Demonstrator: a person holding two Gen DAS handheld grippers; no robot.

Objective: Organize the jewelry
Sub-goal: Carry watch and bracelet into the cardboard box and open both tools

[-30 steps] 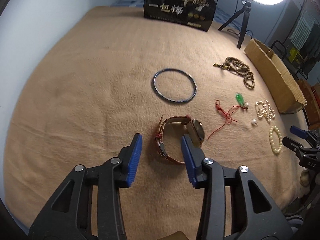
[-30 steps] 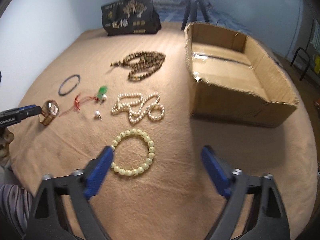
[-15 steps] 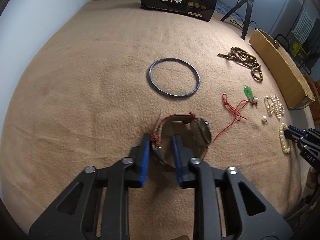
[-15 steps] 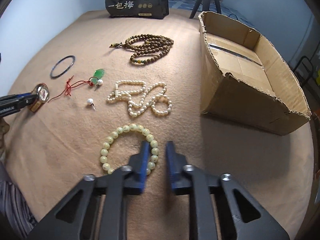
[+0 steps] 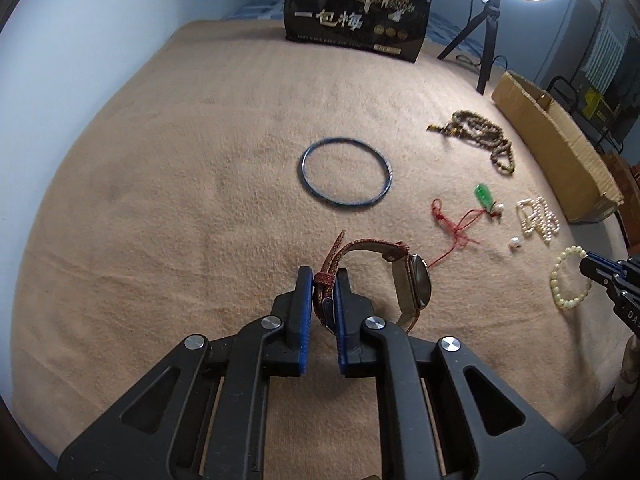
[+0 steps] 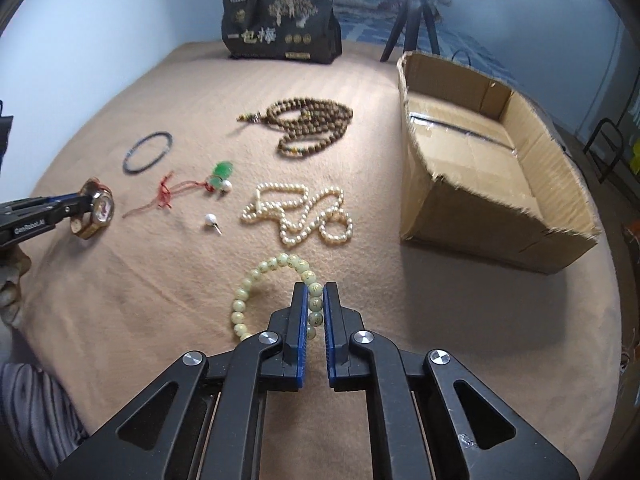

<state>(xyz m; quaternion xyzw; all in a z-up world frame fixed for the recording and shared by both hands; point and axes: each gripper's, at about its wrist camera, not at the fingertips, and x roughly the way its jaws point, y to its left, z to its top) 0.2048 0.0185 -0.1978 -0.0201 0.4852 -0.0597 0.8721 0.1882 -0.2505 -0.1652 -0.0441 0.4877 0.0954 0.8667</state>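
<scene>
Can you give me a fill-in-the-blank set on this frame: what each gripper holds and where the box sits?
1. The left gripper is shut on the brown leather strap of the ____.
2. The right gripper is shut on the pale green bead ____.
3. The thin dark blue bangle lies flat on the tan ____.
4. The open cardboard box holds ____ jewelry so far.

Missing words: wristwatch; bracelet; blanket; no

Tan blanket (image 6: 120,320); pale green-cream bead bracelet (image 6: 256,276); reddish-brown braided watch (image 5: 412,280) strap; dk blue bangle (image 5: 346,171) at 12 o'clock; blk/gold bag (image 6: 280,24).
</scene>
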